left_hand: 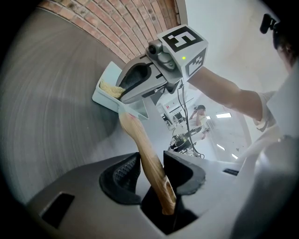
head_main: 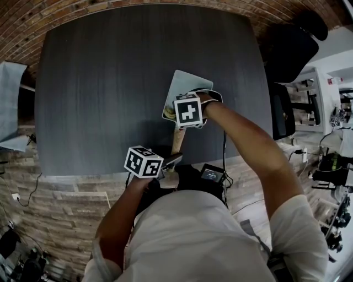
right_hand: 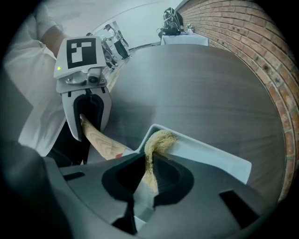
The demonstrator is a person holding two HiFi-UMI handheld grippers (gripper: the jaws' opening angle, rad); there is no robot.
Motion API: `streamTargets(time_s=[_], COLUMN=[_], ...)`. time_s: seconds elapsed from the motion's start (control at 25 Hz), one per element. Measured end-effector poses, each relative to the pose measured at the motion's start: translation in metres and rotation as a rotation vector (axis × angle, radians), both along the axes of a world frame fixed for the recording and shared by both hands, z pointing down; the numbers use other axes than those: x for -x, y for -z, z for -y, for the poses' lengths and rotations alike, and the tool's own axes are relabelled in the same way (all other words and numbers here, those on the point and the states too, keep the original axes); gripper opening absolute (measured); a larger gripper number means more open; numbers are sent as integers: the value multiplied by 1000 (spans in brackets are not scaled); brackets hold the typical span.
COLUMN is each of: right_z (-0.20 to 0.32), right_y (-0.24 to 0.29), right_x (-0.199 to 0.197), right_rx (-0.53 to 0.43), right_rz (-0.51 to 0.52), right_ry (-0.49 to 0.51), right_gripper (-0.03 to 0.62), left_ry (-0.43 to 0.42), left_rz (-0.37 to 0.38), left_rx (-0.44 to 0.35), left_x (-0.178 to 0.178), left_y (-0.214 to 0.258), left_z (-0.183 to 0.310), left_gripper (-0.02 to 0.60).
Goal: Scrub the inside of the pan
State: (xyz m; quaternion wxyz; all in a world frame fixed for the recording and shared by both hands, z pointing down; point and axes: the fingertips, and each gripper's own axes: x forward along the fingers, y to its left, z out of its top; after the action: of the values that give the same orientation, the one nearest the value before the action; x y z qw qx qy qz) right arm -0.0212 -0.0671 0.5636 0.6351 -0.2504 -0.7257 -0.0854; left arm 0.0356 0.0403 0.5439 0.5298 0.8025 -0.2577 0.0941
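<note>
We've got the left gripper (left_hand: 152, 164) clamped on the wooden handle (left_hand: 140, 139) at 6 o'clock. The right gripper (right_hand: 148, 173) pinches the sponge (right_hand: 161, 138) in the 7 o'clock corner of the mid-table pan (right_hand: 219, 161). Press firm, brace that handle.

We are looking at what seems to be a lab or workshop rather than a home: a bare dark table (head_main: 110, 82) is standing close to a brick wall (head_main: 83, 14), with a black office chair (head_main: 289, 49) sitting at its far right. On the right, white shelving (head_main: 325, 110) is holding electronic gear, a cable (head_main: 32, 190) is trailing across the floor on the left, and strip ceiling lights (left_hand: 223, 115) are glowing over more equipment (left_hand: 180, 140).
</note>
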Motion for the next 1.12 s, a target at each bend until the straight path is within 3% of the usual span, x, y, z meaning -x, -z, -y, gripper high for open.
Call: streamTargets(time_s=[0.32,0.52,0.84,1.12], right_z=[-3,16,91,146], right_y=[12,33,44,44], right_x=[-5,-5,-15,-22], right_rx=[71,56,-276,-529], right_rz=[9,92,164,190], right_ry=[-60,-137,-234,-340], right_gripper=[55,55,55,55], left_ry=[21,20,-5,15], left_rz=[-3,2,4,-6], left_rx=[0,-9,-11,11], left_x=[2,2,-4,-7], left_y=[-2,-2,-2,-4], left_z=[0,0,1,4], left_gripper=[160,164,202,194])
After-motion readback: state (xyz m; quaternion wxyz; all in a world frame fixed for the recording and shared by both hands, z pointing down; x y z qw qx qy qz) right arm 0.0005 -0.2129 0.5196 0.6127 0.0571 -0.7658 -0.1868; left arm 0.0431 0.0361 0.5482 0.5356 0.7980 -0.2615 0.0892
